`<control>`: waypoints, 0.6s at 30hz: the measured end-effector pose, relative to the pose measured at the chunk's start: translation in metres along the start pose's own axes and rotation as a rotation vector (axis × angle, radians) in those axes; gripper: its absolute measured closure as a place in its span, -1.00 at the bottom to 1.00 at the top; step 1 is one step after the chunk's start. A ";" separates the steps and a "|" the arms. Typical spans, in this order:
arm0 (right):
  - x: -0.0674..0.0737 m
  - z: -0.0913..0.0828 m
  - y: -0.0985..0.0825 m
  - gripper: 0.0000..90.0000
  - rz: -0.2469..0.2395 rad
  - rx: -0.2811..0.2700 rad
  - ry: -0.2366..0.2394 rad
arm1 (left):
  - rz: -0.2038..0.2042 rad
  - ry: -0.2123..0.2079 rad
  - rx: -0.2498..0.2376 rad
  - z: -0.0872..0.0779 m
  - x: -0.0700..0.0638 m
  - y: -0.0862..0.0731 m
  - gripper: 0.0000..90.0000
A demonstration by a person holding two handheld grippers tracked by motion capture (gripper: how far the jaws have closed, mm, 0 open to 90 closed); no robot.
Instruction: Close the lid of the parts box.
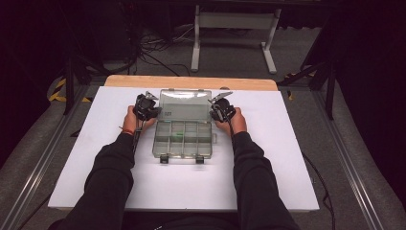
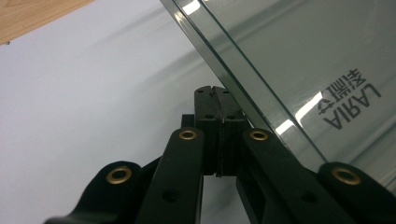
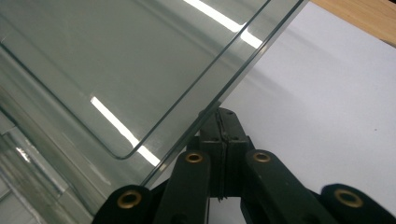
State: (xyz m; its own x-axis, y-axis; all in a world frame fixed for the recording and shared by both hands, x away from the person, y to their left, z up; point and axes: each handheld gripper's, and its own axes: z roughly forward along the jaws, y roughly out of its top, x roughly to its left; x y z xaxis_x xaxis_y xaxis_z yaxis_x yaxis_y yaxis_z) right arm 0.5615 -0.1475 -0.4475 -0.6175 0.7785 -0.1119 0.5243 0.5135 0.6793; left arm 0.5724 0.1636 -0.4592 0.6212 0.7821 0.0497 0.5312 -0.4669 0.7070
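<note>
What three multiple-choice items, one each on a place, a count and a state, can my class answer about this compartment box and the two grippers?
1. The clear box lies: A on the white board; B on the floor; C on a shelf.
2. Black latches on its near edge: A one; B two; C four.
3. The lid is: A shut; B off; C raised open.

Answers: 1 A, the board is under the box. 2 B, two latches hang at the front. 3 C, the lid stands up between the left gripper and right gripper, both with jaws shut.
</note>
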 end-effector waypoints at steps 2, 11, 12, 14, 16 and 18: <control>0.001 0.000 0.000 1.00 0.000 0.000 -0.004 | -0.008 -0.004 -0.003 0.000 0.000 0.000 0.99; 0.001 0.000 0.000 1.00 0.001 -0.016 -0.010 | -0.016 0.002 -0.017 -0.001 0.000 0.001 1.00; 0.000 0.000 0.000 1.00 0.004 -0.021 -0.007 | -0.018 0.005 -0.020 -0.001 0.000 0.002 1.00; 0.000 0.000 0.000 1.00 0.004 -0.028 -0.005 | -0.016 0.012 -0.016 -0.002 -0.002 0.004 1.00; -0.002 -0.003 0.001 1.00 0.007 -0.056 -0.007 | -0.014 0.011 -0.033 -0.004 -0.001 0.005 0.99; -0.002 -0.004 0.002 1.00 0.017 -0.068 -0.001 | -0.025 0.014 -0.050 -0.006 0.000 0.007 0.99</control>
State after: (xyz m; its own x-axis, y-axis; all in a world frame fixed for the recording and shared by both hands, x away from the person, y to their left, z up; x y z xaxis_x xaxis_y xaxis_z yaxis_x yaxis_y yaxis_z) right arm 0.5614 -0.1498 -0.4434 -0.6082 0.7874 -0.1003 0.4941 0.4744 0.7285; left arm 0.5722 0.1625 -0.4495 0.5994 0.7993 0.0414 0.5171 -0.4262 0.7422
